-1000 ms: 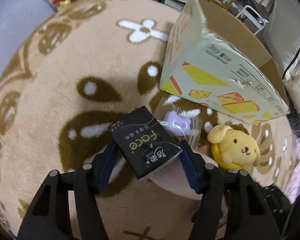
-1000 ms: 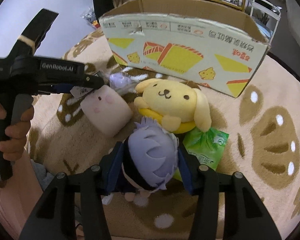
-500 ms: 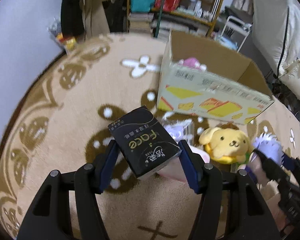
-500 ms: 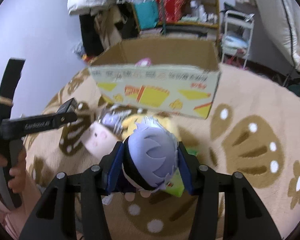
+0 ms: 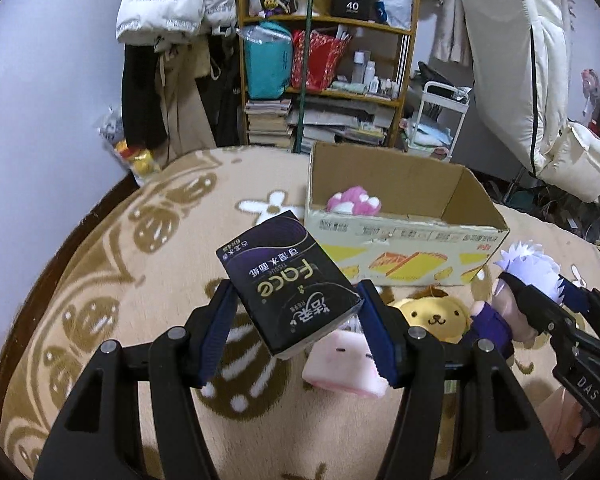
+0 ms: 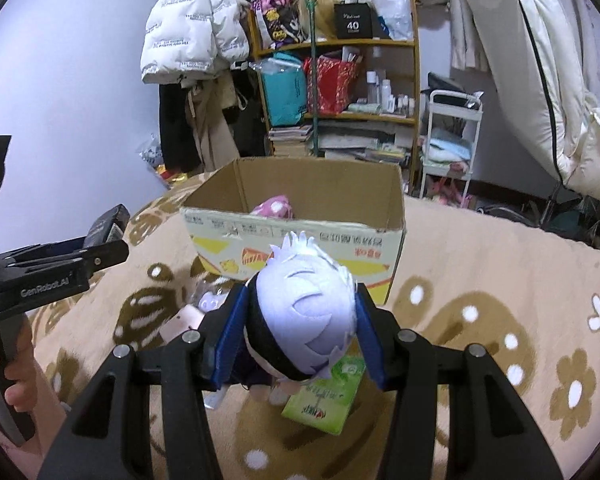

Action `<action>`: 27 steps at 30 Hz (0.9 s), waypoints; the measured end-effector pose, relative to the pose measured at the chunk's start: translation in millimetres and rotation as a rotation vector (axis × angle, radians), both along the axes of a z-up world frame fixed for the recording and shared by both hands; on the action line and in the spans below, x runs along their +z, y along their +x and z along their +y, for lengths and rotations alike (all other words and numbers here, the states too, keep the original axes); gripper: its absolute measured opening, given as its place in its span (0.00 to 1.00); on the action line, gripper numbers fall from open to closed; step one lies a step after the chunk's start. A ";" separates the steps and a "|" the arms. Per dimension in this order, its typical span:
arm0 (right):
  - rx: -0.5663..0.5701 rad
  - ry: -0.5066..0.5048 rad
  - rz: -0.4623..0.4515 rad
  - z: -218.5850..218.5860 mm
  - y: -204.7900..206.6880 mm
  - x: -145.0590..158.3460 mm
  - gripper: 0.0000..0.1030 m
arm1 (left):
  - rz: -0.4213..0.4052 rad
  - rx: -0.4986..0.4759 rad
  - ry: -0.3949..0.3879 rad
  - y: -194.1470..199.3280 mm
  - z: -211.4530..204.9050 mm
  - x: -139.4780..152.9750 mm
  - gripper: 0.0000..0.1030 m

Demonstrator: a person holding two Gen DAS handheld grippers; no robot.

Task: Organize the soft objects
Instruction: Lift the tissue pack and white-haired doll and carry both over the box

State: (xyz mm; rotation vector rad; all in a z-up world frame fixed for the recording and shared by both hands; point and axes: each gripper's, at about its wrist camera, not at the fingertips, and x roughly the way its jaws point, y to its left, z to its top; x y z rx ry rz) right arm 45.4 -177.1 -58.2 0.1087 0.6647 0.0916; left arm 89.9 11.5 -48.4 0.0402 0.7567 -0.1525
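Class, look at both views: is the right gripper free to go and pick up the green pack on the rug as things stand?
Probably not. The right gripper is shut on the doll, so its jaws are full. The green pack lies on the rug just below, uncovered, but the doll must be put down first.

tissue pack [image 5: 290, 288]: glossy black plastic wrap; doll [image 6: 306, 322]: soft matt cloth; box [image 5: 400, 236]: matt printed cardboard; rug [image 5: 100, 280]: rough pile; green pack [image 6: 326, 402]: shiny plastic
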 end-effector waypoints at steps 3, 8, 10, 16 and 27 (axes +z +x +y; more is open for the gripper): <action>-0.017 -0.002 -0.020 -4.0 3.8 1.7 0.54 | -0.044 -0.006 0.036 0.2 -3.4 5.6 0.58; -0.040 -0.006 -0.059 -11.5 10.1 8.5 0.54 | -0.126 -0.022 0.061 -3.2 -7.3 17.6 0.58; -0.046 -0.017 -0.073 -13.8 12.6 12.1 0.54 | -0.159 -0.021 0.071 -4.5 -9.3 23.8 0.58; -0.065 -0.036 -0.122 -22.0 23.6 26.2 0.54 | -0.224 -0.032 0.092 2.5 -19.2 41.1 0.58; -0.081 -0.030 -0.168 -33.8 40.7 40.6 0.54 | -0.259 -0.044 0.117 29.0 -33.5 60.9 0.58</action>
